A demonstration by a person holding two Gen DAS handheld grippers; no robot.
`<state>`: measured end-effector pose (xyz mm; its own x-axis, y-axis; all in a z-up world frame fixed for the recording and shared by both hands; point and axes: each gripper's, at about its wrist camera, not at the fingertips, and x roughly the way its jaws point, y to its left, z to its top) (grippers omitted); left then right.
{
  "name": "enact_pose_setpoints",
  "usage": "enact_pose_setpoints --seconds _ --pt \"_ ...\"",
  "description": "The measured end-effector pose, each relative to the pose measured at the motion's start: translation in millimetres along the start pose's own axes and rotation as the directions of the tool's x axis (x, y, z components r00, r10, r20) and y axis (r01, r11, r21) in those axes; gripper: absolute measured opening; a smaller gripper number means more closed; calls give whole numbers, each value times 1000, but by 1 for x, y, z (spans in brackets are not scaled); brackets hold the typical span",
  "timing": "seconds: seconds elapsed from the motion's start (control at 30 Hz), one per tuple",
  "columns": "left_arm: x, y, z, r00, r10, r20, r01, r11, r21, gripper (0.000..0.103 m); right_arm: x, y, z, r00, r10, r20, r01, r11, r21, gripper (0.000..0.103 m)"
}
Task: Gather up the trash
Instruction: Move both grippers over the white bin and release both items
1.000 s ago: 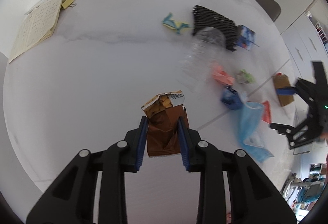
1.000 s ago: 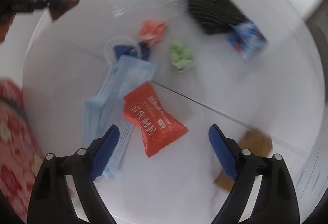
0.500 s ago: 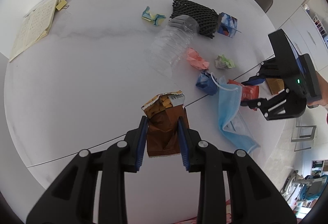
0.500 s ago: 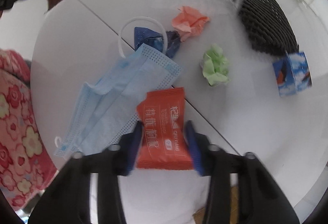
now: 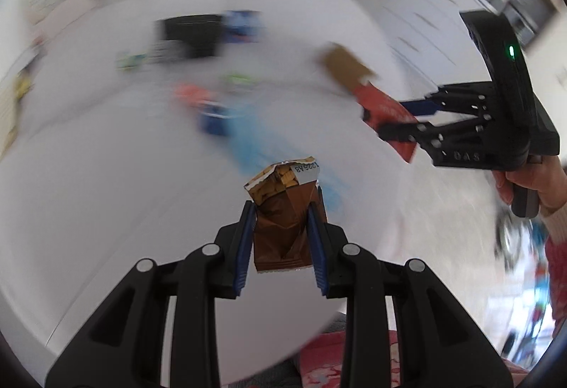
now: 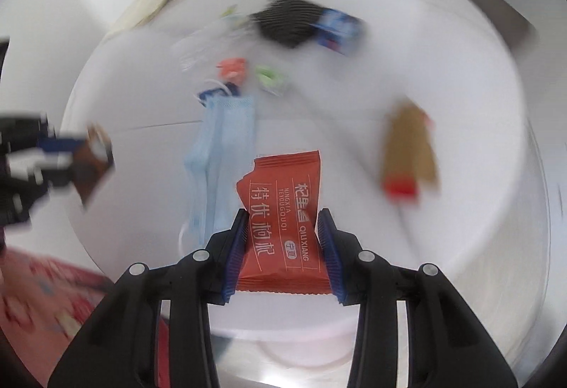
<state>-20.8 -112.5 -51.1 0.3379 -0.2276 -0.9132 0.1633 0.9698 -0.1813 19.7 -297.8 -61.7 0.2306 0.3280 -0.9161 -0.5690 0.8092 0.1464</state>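
Observation:
My left gripper (image 5: 282, 207) is shut on a torn brown snack wrapper (image 5: 283, 210) and holds it above the white round table (image 5: 106, 193). My right gripper (image 6: 282, 221) is shut on a red packet (image 6: 283, 221) with white lettering, lifted off the table. In the left wrist view the right gripper (image 5: 386, 125) shows at the right with the red packet (image 5: 382, 107), held by a hand (image 5: 531, 186). In the right wrist view the left gripper (image 6: 71, 154) shows at the left edge with the brown wrapper (image 6: 95, 157). Both views are motion-blurred.
On the table lie a blue face mask (image 6: 219, 154), a brown cardboard piece (image 6: 407, 150), a pink crumpled paper (image 6: 232, 67), a green crumpled paper (image 6: 267, 76), a dark blue wrapper (image 6: 209, 93), a black net sleeve (image 6: 287, 21) and a small blue box (image 6: 338, 28). Red floral cloth (image 6: 39, 285) lies below the table edge.
My right gripper shut on the red packet and lifted it off the table beside the mask. Both grippers moved and rolled; the left kept hold of the brown wrapper.

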Motion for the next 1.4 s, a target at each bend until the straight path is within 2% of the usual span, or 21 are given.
enact_pose_setpoints --seconds 0.13,0.23,0.33,0.47,0.57,0.63,0.7,0.77,1.0,1.1,1.4 --pt "23 -53 -13 990 -121 -72 128 987 102 29 -29 -24 -64 995 -96 42 84 973 216 41" --pt "47 -90 -20 976 -168 -138 188 971 150 29 -46 -40 -103 988 -146 58 120 939 322 41" --pt "73 -124 -24 966 -179 -186 214 958 192 29 -51 -60 -129 984 -167 62 132 916 380 42" --pt "107 -156 -25 954 -188 -234 232 956 180 29 -53 -74 -155 983 -179 45 149 915 374 42" --pt "124 -174 -22 957 -160 -242 202 967 158 31 -48 -87 -166 989 -140 37 118 929 351 42" --pt "125 -180 -22 961 -143 -237 178 975 130 36 -46 -93 -172 992 -119 29 104 942 320 42" --pt "121 -183 -23 968 -125 -218 152 982 111 50 -42 -101 -178 995 -93 21 83 954 290 42" --pt "112 -186 -25 978 -93 -188 113 989 96 58 -37 -106 -179 997 -69 17 62 960 273 42" --pt "90 -195 -29 991 -11 -137 17 999 41 75 -26 -112 -185 1000 -11 13 8 977 212 43" --pt "84 -202 -22 993 24 -112 -21 999 27 80 -20 -108 -186 1000 10 10 -12 982 187 43" --pt "59 -191 -25 994 95 -53 -98 994 -51 89 9 -89 -193 999 35 -33 -30 992 123 44"
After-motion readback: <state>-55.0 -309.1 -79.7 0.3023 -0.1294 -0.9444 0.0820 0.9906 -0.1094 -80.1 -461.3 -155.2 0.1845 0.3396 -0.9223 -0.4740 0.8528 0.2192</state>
